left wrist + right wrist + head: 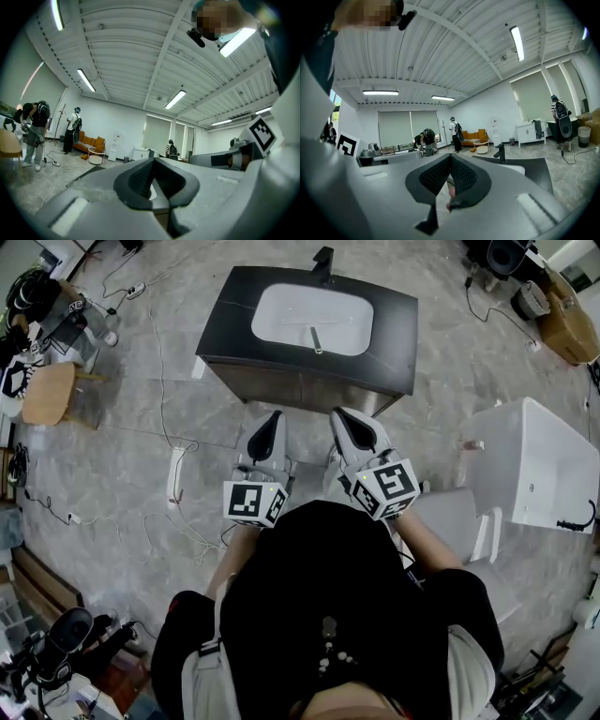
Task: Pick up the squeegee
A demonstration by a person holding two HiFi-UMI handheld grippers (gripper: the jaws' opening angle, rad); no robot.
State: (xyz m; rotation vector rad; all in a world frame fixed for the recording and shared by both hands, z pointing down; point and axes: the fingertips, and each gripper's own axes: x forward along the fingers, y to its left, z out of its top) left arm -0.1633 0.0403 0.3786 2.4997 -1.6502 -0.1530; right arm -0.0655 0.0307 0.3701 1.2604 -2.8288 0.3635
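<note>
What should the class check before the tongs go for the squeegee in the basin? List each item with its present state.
1. Squeegee visible, lying in the white basin: ok.
2. Left tongs open to grasp: not ok, shut.
3. Right tongs open to grasp: not ok, shut.
4. Both tongs empty: ok.
5. Tongs over the basin: not ok, short of it.

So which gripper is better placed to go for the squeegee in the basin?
Right, narrowly: the right gripper sits slightly nearer the squeegee than the left gripper. Both are shut and short of the sink.
</note>
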